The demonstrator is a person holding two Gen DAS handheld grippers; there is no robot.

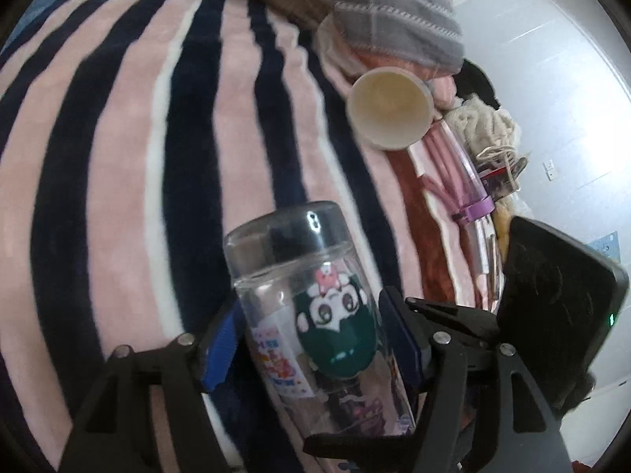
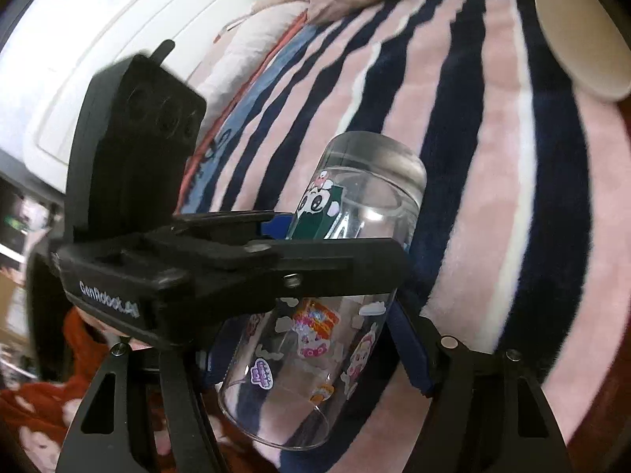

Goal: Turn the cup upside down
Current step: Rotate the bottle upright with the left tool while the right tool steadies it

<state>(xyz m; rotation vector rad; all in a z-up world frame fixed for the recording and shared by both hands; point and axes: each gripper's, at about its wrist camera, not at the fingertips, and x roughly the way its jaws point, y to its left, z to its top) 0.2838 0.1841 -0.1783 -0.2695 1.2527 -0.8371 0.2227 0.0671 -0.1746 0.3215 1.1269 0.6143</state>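
One glass cup (image 1: pixel 311 315) (image 2: pixel 335 287), one paper cup (image 1: pixel 390 108) (image 2: pixel 579 35), one striped blanket (image 1: pixel 138 138) (image 2: pixel 493 157), two grippers (image 1: pixel 315 339) (image 2: pixel 315 351).

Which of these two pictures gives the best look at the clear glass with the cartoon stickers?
The right wrist view. There the glass shows nearly whole, from thick base to open rim, tilted, held across its middle by the left gripper. The left wrist view shows the glass base and the green sticker, but its rim end is hidden.
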